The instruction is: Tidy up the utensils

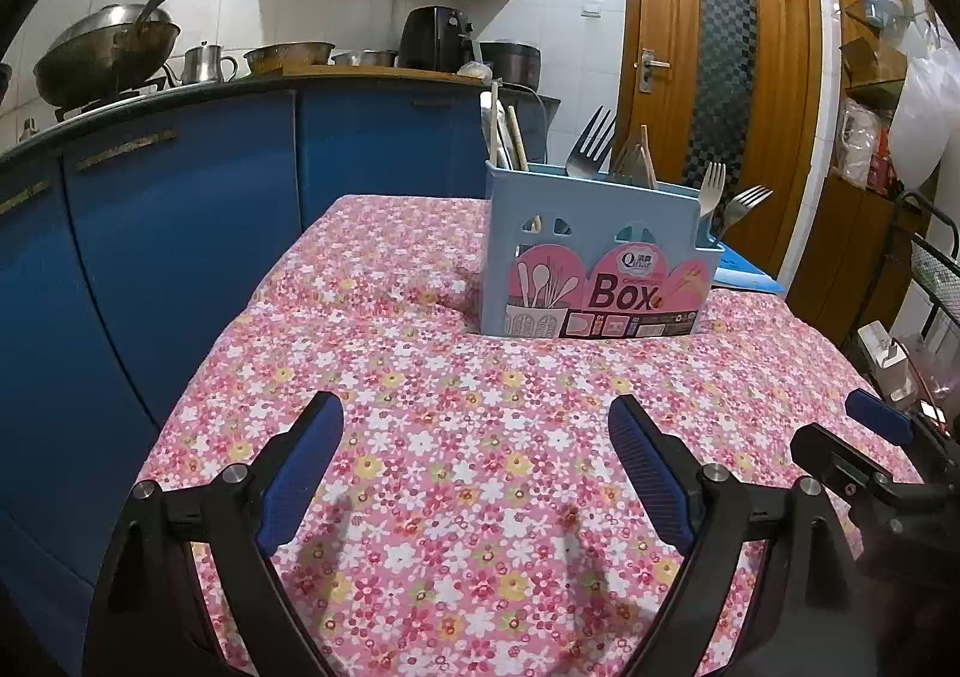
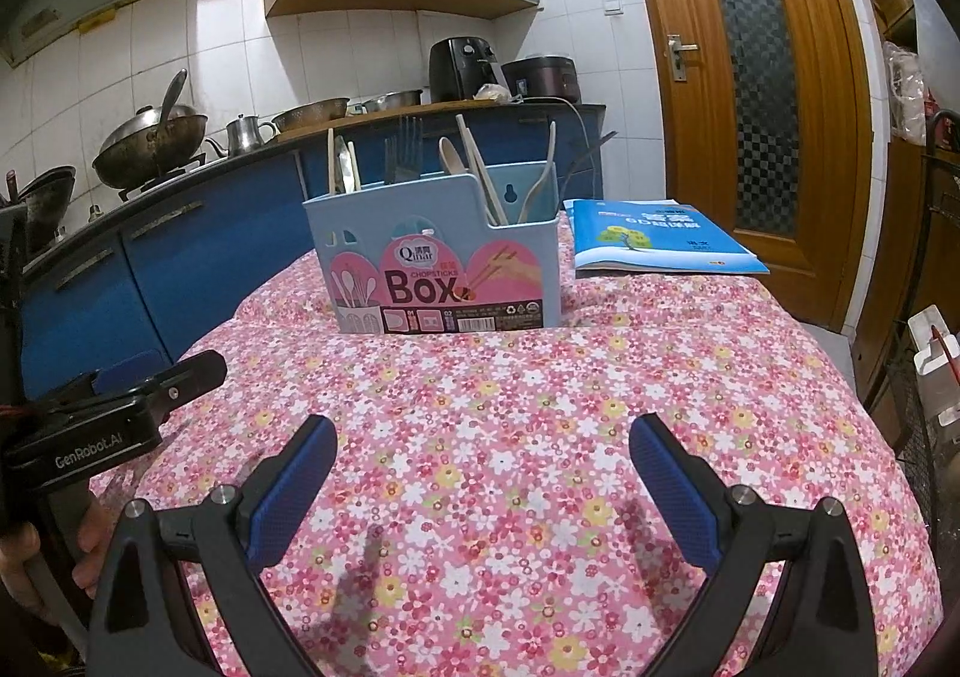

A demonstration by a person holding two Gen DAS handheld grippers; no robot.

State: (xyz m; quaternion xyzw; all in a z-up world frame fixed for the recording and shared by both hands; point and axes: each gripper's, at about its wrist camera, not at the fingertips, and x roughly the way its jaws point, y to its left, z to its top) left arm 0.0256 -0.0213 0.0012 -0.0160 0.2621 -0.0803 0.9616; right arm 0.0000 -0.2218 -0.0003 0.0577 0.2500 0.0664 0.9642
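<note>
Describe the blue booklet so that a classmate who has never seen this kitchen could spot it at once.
Find the table under the pink floral cloth. At its far end stands the pale blue utensil box; the booklet lies flat just right of it, nearer the wooden door. It is the only printed, flat item there.

Pink floral cloth (image 2: 540, 437) with white, red and yellow blossoms covers the tabletop. At 12 o'clock stands a pale blue box (image 2: 432, 233) with a pink label; at 1 o'clock lies a blue book (image 2: 654, 242). Fingers (image 2: 288, 491) have blue pads on black arms. Cabinets (image 1: 180, 233) are deep blue, the door (image 2: 762, 77) orange-brown wood
</note>
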